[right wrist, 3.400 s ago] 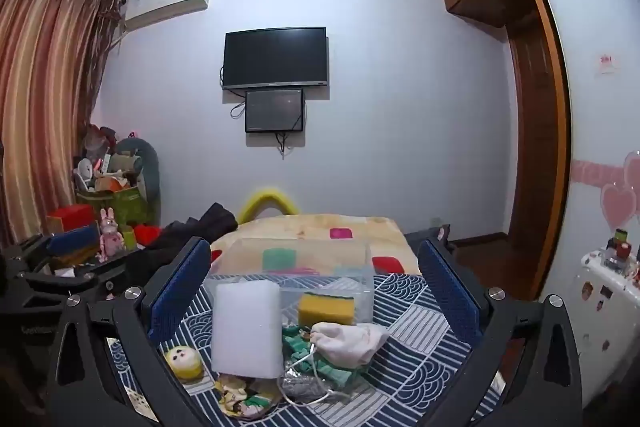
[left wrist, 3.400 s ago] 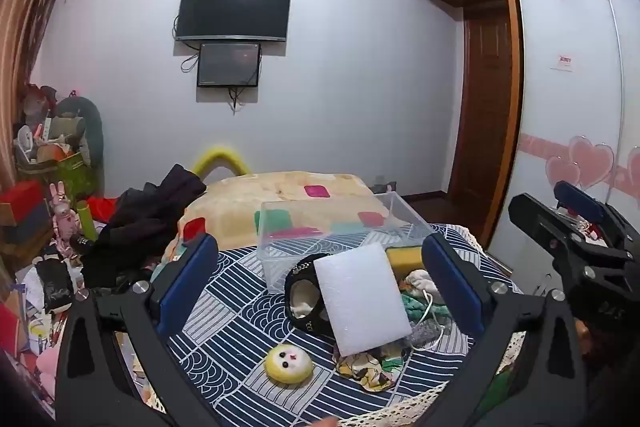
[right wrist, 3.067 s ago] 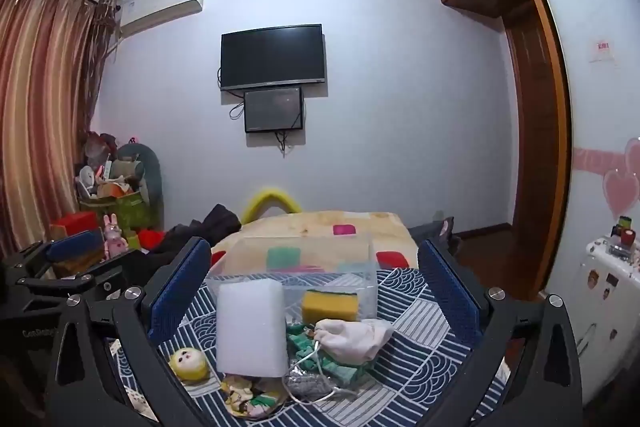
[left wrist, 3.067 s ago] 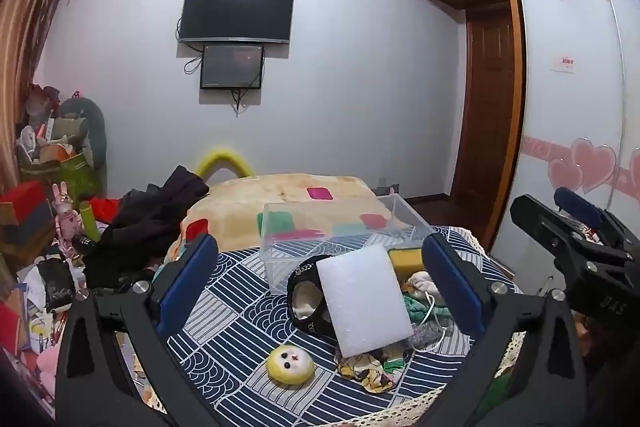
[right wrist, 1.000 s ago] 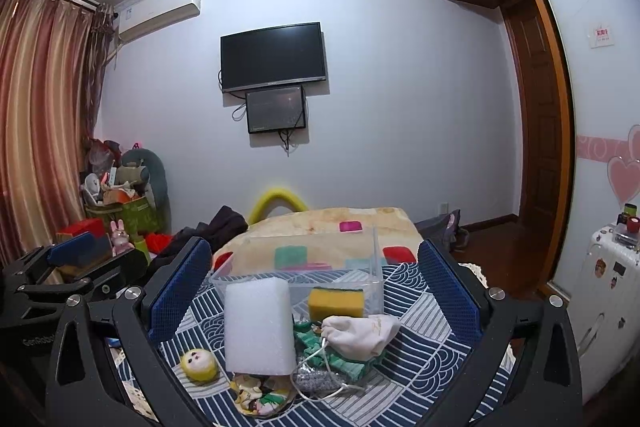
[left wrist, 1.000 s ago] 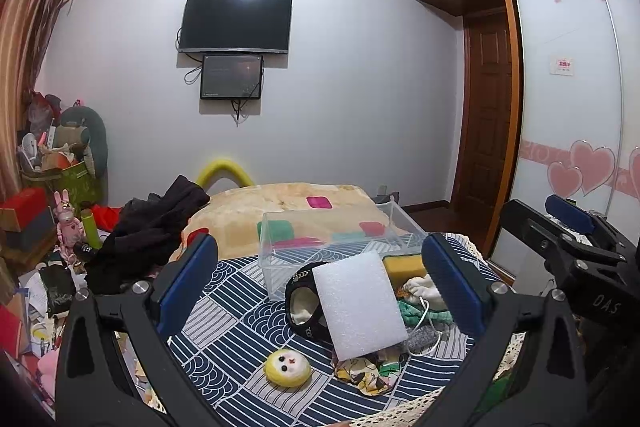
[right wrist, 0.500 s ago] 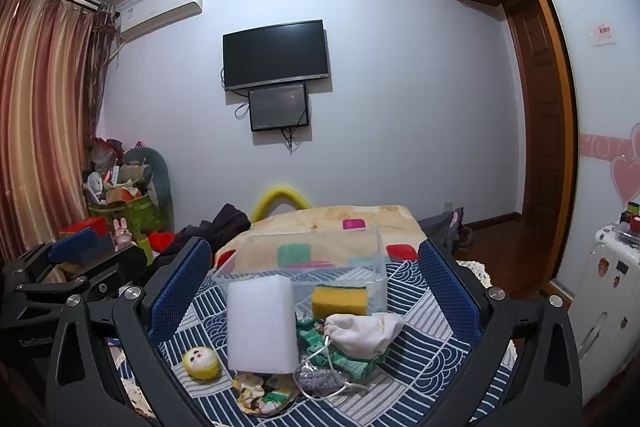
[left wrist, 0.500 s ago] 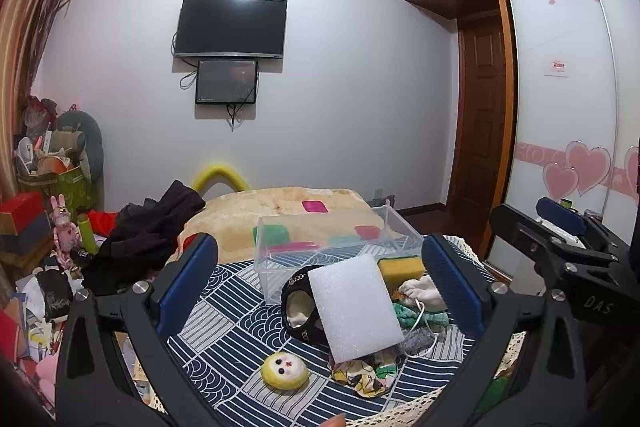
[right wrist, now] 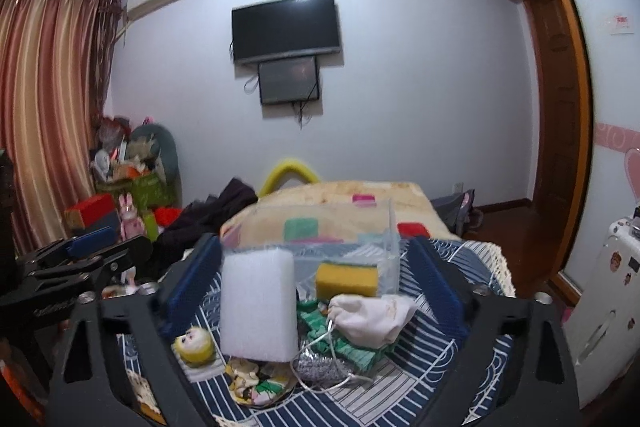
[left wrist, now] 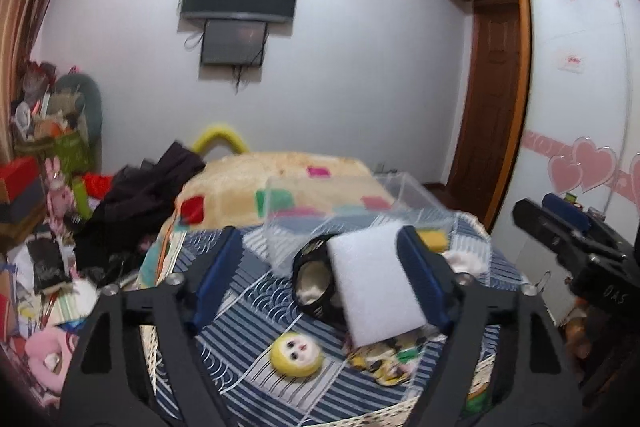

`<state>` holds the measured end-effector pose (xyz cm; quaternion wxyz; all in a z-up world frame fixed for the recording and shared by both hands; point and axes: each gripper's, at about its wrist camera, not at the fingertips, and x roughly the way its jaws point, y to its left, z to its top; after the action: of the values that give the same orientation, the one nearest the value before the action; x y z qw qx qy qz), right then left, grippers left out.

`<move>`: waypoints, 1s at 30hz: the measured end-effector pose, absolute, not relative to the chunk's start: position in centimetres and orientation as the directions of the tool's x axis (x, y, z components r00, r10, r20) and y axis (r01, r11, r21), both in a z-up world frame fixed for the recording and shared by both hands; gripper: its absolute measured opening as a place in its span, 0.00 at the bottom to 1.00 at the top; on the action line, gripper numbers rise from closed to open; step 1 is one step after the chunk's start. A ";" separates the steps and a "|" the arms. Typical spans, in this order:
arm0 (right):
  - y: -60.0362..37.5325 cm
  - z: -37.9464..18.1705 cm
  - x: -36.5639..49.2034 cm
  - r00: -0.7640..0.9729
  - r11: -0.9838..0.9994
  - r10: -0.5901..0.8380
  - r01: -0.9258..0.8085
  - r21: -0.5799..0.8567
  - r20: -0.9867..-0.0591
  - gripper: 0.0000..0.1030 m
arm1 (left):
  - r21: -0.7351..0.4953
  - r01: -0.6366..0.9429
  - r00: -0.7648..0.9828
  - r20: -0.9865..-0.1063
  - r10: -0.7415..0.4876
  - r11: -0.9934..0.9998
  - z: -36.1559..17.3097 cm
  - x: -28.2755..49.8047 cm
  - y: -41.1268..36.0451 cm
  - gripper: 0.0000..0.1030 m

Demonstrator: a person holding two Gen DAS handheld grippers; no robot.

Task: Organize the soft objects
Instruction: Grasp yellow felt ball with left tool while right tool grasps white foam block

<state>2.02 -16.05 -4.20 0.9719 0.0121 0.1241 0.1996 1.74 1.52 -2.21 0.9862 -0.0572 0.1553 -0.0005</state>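
Observation:
On a small table with a blue patterned cloth (left wrist: 248, 311) lies a pile of soft things: a white foam block (left wrist: 372, 285) (right wrist: 260, 305), a yellow round plush face (left wrist: 297, 347) (right wrist: 194, 343), a yellow sponge (right wrist: 347, 279), a white drawstring pouch (right wrist: 374, 317), green knit fabric (right wrist: 352, 349) and a black padded ring (left wrist: 314, 279). A clear plastic bin (left wrist: 344, 215) (right wrist: 340, 247) stands behind them. My left gripper (left wrist: 320, 287) is open and empty, above the table's near side. My right gripper (right wrist: 316, 291) is open and empty, facing the pile.
A bed with a beige blanket (left wrist: 280, 183) lies behind the table, with dark clothes (left wrist: 140, 195) on its left. Toys and boxes (left wrist: 36, 187) clutter the floor at left. A wardrobe with pink hearts (left wrist: 580, 107) stands at right. A white appliance (right wrist: 604, 287) is at far right.
Both grippers have moved closer to the table and tilted slightly down, so the pile looks larger. Both stay open and empty. Nothing on the table has moved.

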 end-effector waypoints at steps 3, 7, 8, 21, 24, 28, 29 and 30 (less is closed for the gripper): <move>-15.2 -5.3 2.9 0.869 0.914 0.400 -0.399 0.065 -0.289 0.80 | -0.127 -0.046 0.928 -0.374 -0.005 0.991 -3.8 3.1 2.8 0.61; -14.1 -6.4 3.7 0.846 0.908 0.407 -0.416 0.051 -0.345 0.79 | -0.159 -0.051 0.885 -0.464 -0.029 0.986 -6.2 4.5 4.2 0.60; -13.9 -6.6 3.9 0.839 0.906 0.409 -0.421 0.048 -0.359 0.79 | -0.159 -0.057 0.875 -0.484 -0.027 0.986 -7.0 4.8 4.5 0.60; -11.5 -8.9 6.8 0.761 0.895 0.407 -0.442 0.055 -0.506 0.80 | -0.200 -0.017 0.729 -0.673 -0.125 0.980 -14.4 7.4 4.4 0.45; -10.6 -9.3 7.1 0.748 0.888 0.414 -0.457 0.049 -0.519 0.80 | -0.241 0.000 0.731 -0.663 -0.164 0.971 -14.9 7.6 4.5 0.41; -9.4 -9.6 7.8 0.740 0.889 0.402 -0.457 0.036 -0.539 0.82 | -0.188 0.024 0.750 -0.646 -0.142 0.982 -14.7 7.1 3.6 0.40; -9.0 -9.8 8.0 0.735 0.889 0.398 -0.456 0.034 -0.549 0.83 | -0.180 0.024 0.752 -0.644 -0.137 0.983 -14.6 7.0 3.5 0.40; -8.7 -10.0 8.2 0.728 0.888 0.396 -0.458 0.032 -0.559 0.84 | -0.180 0.024 0.754 -0.642 -0.136 0.983 -14.5 7.0 3.5 0.40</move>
<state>8.24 -8.66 -10.04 0.9280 -0.0541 0.2880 0.2302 6.98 3.50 -14.54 0.9331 -0.0806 0.3478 -0.0429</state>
